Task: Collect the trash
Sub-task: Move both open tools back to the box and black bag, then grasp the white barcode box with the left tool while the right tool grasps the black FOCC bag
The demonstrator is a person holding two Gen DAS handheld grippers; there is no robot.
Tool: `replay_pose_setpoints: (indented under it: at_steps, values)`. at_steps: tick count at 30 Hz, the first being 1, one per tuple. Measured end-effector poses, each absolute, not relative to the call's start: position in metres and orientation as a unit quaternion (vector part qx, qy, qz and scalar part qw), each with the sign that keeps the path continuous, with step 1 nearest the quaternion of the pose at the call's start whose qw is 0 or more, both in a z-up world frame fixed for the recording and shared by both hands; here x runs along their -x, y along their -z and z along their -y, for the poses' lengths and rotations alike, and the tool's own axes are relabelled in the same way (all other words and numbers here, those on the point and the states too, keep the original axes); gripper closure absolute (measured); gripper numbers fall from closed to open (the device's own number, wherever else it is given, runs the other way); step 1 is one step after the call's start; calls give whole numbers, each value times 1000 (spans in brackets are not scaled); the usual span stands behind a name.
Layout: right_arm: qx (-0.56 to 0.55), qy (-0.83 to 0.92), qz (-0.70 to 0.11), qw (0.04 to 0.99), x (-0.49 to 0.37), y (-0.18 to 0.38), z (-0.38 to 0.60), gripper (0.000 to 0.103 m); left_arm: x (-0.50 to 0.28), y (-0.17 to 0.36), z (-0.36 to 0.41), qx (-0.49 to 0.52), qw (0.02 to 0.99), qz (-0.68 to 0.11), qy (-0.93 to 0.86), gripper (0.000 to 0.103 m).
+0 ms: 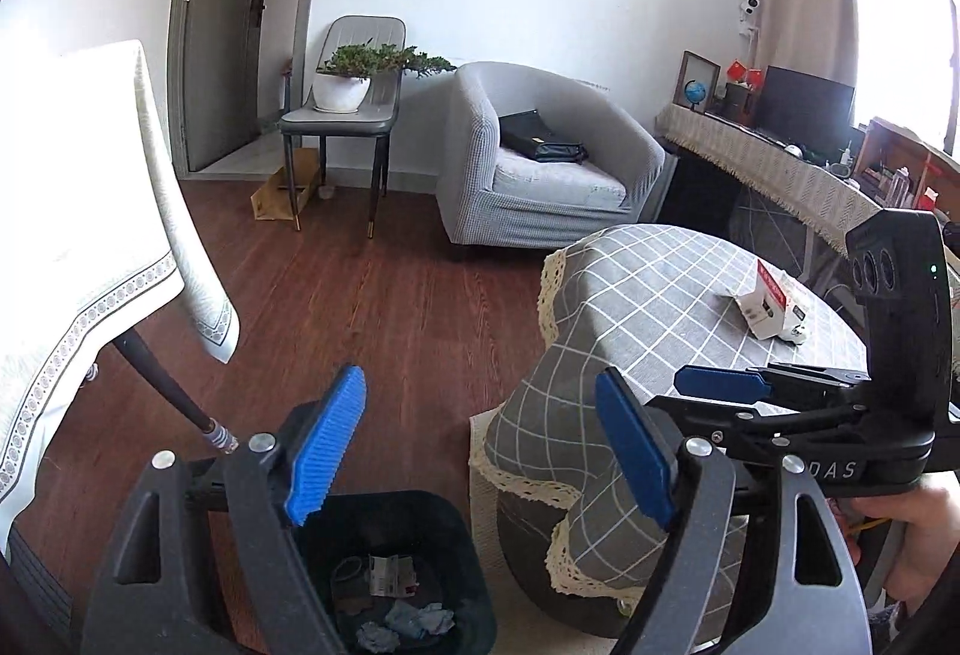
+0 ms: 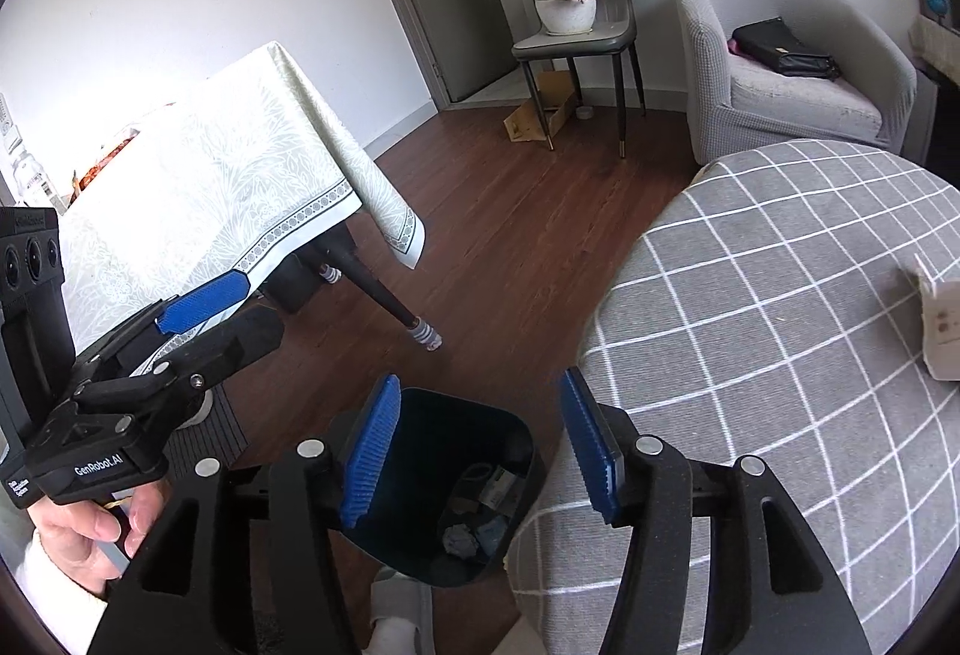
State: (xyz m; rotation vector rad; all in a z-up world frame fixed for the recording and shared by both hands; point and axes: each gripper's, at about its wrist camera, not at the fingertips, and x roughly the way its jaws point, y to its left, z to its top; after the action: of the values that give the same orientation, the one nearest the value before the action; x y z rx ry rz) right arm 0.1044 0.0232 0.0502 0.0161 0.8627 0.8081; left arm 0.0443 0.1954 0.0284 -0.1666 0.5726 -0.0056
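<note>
1. Round table (image 2: 780,295) under a grey checked cloth fills the right side of both views; its cloth edge hangs just beside the bin.
2. Second table (image 2: 228,175) with a pale patterned cloth stands across the wood floor (image 1: 360,283), one dark leg slanting down to it.
3. Grey armchair (image 1: 540,163) sits against the far wall with a black bag (image 1: 543,136) on its seat; beside it a chair (image 1: 348,109) carries a potted plant (image 1: 354,76).
4. Dark bin (image 2: 456,481) stands on the floor between the two tables, right below both grippers. Trash lies inside it: crumpled blue-grey paper (image 1: 414,622) and a printed wrapper (image 1: 390,574).
5. Left gripper (image 1: 480,451) hangs above the bin, jaws spread wide, nothing between the blue pads.
6. Right gripper (image 2: 480,451) is also over the bin, jaws parted about halfway and empty.
7. A small white and red carton (image 1: 768,304) lies on the round table, well apart from both grippers.
</note>
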Motion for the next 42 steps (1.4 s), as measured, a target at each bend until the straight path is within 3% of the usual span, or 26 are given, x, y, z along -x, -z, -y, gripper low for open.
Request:
replay_pose_setpoints:
  at_steps: [24, 42]
  values:
    - [-42, -290, -371, 881, -163, -75, 139, 42, -132, -42, -64, 100, 947, -292, 92, 23]
    - [-104, -230, -379, 890, -213, -67, 245, 38, -211, -7, 32, 108, 905, -381, 158, 42]
